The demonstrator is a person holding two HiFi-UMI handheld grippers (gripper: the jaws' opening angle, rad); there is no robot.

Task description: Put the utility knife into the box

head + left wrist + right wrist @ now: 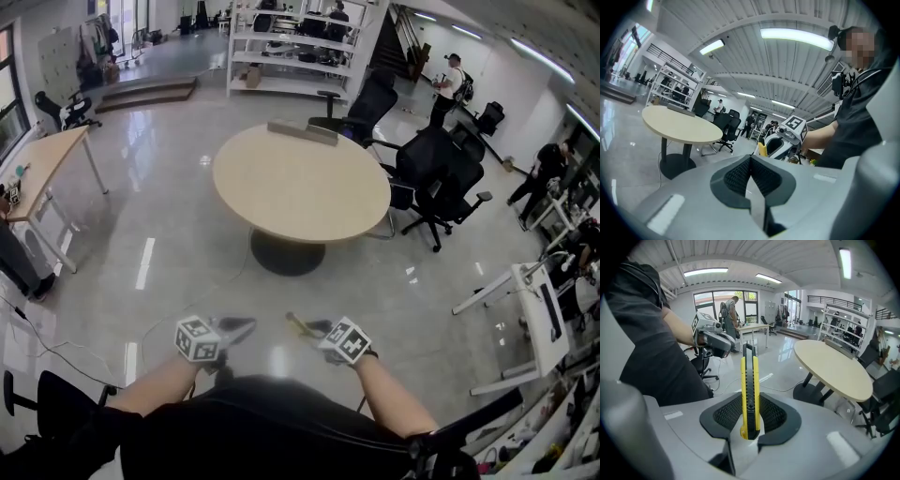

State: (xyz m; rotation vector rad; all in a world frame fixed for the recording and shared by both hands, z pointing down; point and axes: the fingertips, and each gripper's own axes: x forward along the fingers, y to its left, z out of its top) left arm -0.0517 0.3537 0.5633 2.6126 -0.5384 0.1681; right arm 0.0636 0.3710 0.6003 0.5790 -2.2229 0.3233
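At the bottom of the head view, left of centre, the left gripper (234,330) is held out in front of the person. Its own view shows the jaws pressed together with nothing between them.

In the middle of that view is the round table (300,202), well apart from both grippers, with open floor between. A long flat grey thing lies at the table's far edge, in the upper middle of the picture. I take it to be the box (302,131), though whether its top is open cannot be told from here.

Just right of centre at the bottom, the right gripper (317,329) pinches the knife (298,324). Its own view shows the yellow-and-black handle upright between the pads and gripped near its lower end. Most of its length sticks out past the jaws. The knife is therefore in the air near the person's body, not yet at the table.

The step in hand looks like the carry. To do it well:
- Keep the pinch firm, since the long free end could swing.
- Walk to the far side of the table or reach across it.
- Stay clear of the chairs (436,173) at the right.
- Lower the knife lengthwise into the box before the jaws part.
- Use the free left gripper to steady the box if needed.
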